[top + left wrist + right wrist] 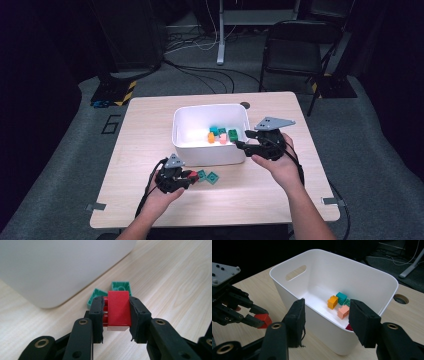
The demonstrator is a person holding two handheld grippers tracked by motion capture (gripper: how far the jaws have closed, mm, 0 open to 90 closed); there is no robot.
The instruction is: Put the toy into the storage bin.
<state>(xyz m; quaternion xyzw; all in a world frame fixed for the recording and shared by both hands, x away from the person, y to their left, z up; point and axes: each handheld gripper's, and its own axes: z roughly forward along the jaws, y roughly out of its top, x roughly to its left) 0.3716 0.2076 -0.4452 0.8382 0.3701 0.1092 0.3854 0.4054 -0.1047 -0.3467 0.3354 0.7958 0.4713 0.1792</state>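
My left gripper (189, 176) is shut on a red brick (119, 311), held just above the wooden table (150, 125), in front of the white bin (210, 152). The red brick (263, 320) also shows in the right gripper view, at the tip of that gripper. Two green bricks (96, 296) (121, 286) lie on the table just past it, close to the bin's front wall. My right gripper (242, 139) hovers open at the bin's right front corner, with nothing between its jaws. Inside the bin lie an orange brick (332, 302), a teal brick (341, 298), a pink brick (343, 311) and a green one (233, 134).
A round hole (244, 105) is cut in the table behind the bin. A black folding chair (295, 45) stands beyond the table's far right corner. Cables run over the grey floor behind.
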